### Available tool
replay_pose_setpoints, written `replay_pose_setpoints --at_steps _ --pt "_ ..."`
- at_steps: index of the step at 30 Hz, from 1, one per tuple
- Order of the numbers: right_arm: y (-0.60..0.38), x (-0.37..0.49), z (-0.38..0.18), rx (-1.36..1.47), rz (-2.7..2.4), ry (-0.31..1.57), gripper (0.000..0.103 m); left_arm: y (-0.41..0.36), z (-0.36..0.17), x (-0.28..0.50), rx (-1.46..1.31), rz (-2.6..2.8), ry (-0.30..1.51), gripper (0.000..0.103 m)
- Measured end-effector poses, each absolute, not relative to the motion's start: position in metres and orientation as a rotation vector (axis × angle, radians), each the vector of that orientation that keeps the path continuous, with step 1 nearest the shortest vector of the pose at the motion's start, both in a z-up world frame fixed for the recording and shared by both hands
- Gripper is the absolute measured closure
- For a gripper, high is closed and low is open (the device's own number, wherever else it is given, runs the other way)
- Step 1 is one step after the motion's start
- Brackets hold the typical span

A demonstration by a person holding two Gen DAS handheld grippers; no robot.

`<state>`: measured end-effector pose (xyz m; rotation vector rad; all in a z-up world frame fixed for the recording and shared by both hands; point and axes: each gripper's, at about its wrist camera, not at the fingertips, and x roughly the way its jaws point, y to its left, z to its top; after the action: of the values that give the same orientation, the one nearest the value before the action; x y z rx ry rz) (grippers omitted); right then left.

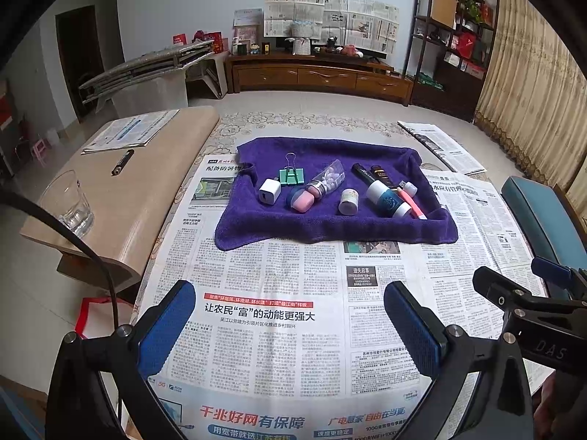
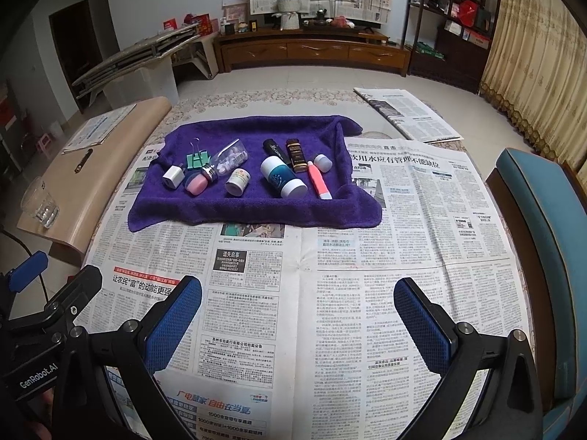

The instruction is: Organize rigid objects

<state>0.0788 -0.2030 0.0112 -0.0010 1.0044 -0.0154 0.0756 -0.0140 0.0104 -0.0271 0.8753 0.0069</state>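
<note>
A purple towel (image 1: 330, 231) (image 2: 256, 212) lies on the newspaper-covered table. On it lie a white charger cube (image 1: 269, 191) (image 2: 172, 177), a green binder clip (image 1: 291, 175) (image 2: 197, 160), a clear pill bottle (image 1: 328, 182) (image 2: 229, 159), a pink capsule case (image 1: 301, 200) (image 2: 196, 184), a small white jar (image 1: 348, 201) (image 2: 237, 181), a white and teal bottle (image 1: 387, 199) (image 2: 283, 177), two dark tubes (image 1: 378, 175) (image 2: 296, 154) and a pink pen (image 1: 412, 201) (image 2: 319, 181). My left gripper (image 1: 290, 326) and right gripper (image 2: 298, 326) are both open and empty, hovering over the newspaper well short of the towel.
A glass tumbler (image 1: 69, 201) (image 2: 39, 203) and a dark pen (image 1: 123, 162) sit on the beige side table at left. A blue chair (image 2: 543, 242) stands at right. A folded newspaper (image 2: 407, 113) lies at the far right of the table.
</note>
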Motion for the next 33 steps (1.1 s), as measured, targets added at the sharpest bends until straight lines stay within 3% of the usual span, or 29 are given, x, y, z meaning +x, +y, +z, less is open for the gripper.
replay_pose_setpoints --at_steps 33 --pt "-0.2060 0.0765 0.0117 0.000 -0.018 1.008 0.000 -0.0220 0.0078 0.0682 -0.030 -0.005 0.888 0.000"
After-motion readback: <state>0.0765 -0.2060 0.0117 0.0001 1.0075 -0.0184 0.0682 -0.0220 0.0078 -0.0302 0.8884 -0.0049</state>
